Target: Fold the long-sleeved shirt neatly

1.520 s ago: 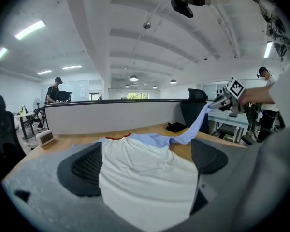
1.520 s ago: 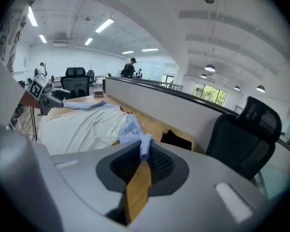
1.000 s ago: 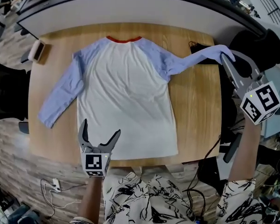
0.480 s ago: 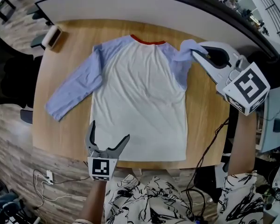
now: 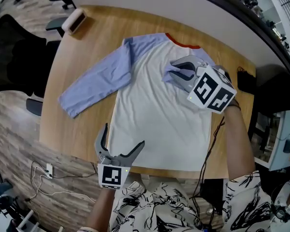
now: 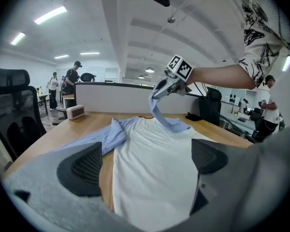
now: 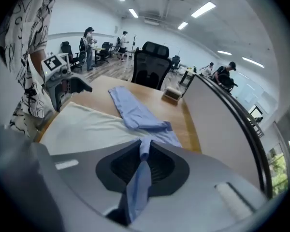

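A long-sleeved shirt with a white body, blue sleeves and a red collar lies flat on the wooden table. Its left sleeve stretches out toward the table's left. My right gripper is shut on the cuff of the right sleeve and holds it above the shirt's chest. In the right gripper view the blue cloth is pinched between the pads. My left gripper is open over the hem at the near left, with nothing between its fingers.
A small white box stands at the table's far left corner. A black object lies at the right edge. A long partition runs behind the table. A black office chair stands at the left, and cables lie on the floor.
My right gripper has carried the sleeve cuff from beyond the table's right side leftward and down over the shirt's chest. The left gripper shifted a little and stays open.
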A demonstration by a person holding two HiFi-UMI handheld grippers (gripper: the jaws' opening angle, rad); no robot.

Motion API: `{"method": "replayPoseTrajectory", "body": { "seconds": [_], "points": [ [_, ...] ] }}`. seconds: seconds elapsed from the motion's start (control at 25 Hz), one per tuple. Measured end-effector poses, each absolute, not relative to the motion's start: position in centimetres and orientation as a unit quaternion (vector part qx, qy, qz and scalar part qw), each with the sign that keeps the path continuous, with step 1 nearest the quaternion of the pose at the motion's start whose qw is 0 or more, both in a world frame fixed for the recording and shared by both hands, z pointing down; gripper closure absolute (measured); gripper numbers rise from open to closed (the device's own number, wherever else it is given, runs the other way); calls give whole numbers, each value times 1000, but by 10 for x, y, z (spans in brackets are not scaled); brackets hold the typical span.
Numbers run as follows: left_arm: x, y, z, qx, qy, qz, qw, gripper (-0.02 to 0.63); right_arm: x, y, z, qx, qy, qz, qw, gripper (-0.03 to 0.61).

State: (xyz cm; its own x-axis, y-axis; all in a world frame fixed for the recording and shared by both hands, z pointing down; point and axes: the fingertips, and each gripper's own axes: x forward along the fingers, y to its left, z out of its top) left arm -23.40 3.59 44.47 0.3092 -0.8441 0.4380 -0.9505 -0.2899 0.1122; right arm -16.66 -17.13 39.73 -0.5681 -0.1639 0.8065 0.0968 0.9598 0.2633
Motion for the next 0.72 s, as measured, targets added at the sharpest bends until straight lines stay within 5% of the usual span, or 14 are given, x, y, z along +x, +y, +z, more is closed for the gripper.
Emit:
{"method": "replayPoseTrajectory", "body": {
  "seconds": [0.28,0.56,0.6,0.68,0.72],
  "points": [
    [-262,36,455,792,-562,169,169,44,-222,-164,509,-62,-804,-159,570,534],
    [-275,39,466,793,-559,159,184,40,-251,-164,561,-68,-804,-119,579,521],
    [-276,39,468,793,-559,158,185,40,-255,-160,563,-71,-814,-102,567,484],
    [-277,38,471,793,-558,157,188,38,-265,-151,559,-76,-845,-47,528,296],
    [-276,37,473,793,-557,155,190,37,-269,-149,553,-75,-859,-20,506,275]
  ]
}}
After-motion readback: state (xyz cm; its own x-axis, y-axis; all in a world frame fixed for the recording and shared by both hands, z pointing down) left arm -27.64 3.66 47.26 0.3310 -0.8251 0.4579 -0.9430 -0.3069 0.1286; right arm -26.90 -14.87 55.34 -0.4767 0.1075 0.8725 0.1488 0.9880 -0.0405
